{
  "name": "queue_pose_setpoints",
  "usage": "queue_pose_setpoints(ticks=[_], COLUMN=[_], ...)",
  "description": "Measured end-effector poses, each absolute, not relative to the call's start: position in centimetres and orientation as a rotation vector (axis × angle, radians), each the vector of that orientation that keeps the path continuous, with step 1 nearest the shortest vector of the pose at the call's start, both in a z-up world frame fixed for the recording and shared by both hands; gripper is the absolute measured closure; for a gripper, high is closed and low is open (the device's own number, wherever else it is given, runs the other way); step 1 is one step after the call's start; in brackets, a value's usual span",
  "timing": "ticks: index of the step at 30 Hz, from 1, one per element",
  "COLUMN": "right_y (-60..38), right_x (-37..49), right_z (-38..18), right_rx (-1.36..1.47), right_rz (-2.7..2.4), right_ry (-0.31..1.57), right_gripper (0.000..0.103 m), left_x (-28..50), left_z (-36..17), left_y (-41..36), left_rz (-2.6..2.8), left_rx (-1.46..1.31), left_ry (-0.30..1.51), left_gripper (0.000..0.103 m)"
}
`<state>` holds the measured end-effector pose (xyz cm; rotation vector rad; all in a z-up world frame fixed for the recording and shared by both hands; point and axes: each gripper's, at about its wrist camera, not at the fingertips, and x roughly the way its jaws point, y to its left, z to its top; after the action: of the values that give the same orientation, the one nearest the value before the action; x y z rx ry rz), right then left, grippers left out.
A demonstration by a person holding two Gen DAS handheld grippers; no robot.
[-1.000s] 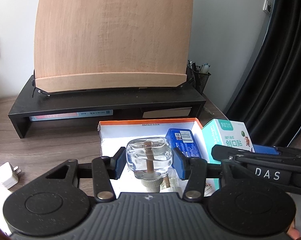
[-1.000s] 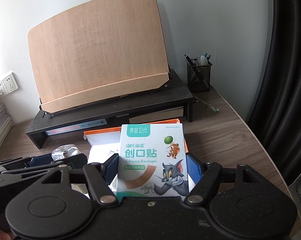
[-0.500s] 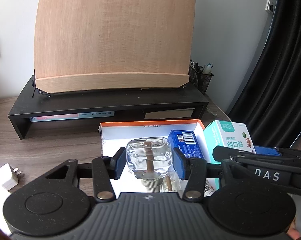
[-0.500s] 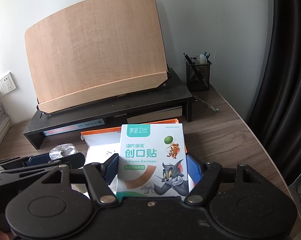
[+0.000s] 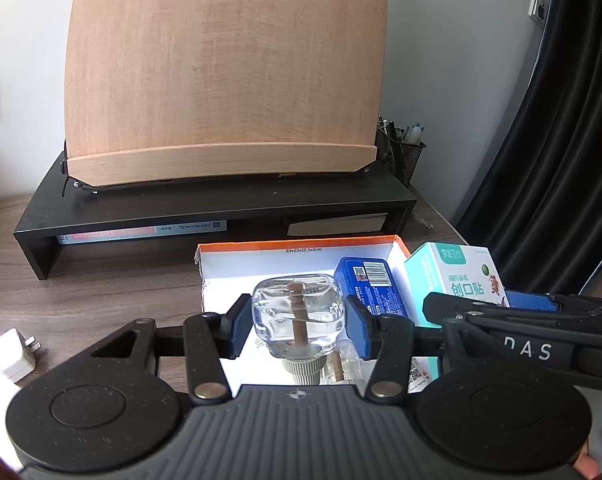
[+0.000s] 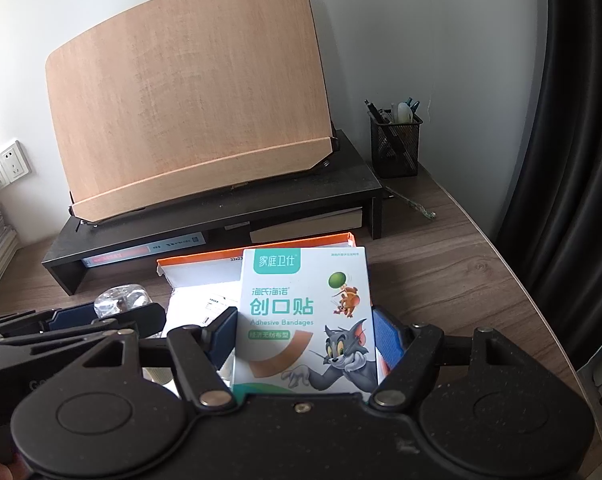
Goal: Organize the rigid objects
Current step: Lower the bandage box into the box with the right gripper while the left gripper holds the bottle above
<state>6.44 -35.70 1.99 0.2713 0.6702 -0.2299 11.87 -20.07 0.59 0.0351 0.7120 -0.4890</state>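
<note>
- The left gripper (image 5: 299, 322) pinches a clear glass bottle (image 5: 297, 316) between its blue pads, cap toward the camera, low in the centre of the left wrist view.
- The right gripper (image 6: 305, 336) clamps an adhesive bandage box (image 6: 305, 316) upright, its printed face to the camera, at lower centre of the right wrist view.
- Both items hang over an open white carton with an orange rim (image 5: 301, 246), mid-frame on the wooden desk (image 5: 101, 280).
- A blue tin (image 5: 369, 286) lies inside the carton, right of the bottle.
- A white charger plug (image 5: 15, 354) lies at the left edge.
</note>
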Motion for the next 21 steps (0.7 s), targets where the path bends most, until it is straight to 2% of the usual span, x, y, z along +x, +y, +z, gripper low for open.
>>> queue_pose_setpoints(ticks=[21], right_y=[-35.92], right_x=[7.07], right_z=[1.04], right_rx=[0.277], right_rz=[-0.233], right_ry=[0.7], right_gripper=[0.019], left_x=[12.06], left_z=[0.43], left_y=[-20.05], left_rz=[-0.491], left_rx=[0.036], left_ry=[0.721], left_gripper=[0.053])
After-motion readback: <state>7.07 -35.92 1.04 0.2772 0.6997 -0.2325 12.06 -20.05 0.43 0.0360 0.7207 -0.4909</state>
